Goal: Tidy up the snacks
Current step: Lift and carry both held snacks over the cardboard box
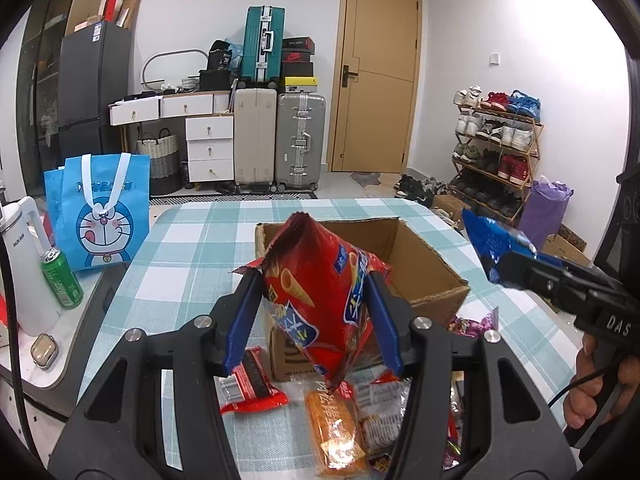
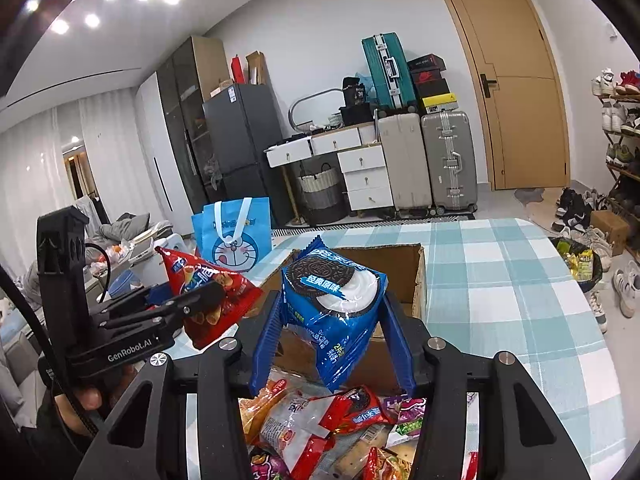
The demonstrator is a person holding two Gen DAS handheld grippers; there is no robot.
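Left gripper (image 1: 316, 312) clamped on crinkly red foil snack bag (image 1: 320, 288); right gripper (image 2: 336, 344) clamped on glossy blue cookie pack (image 2: 336, 300), above open corrugated cardboard box (image 1: 432, 264).

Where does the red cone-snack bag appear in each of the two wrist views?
Left wrist view: the red cone-snack bag is in the centre, clamped between the left gripper fingers, in front of the open brown cardboard box.
Right wrist view: the same bag is at the left, held by the left gripper.
Shared landmark: the cardboard box.
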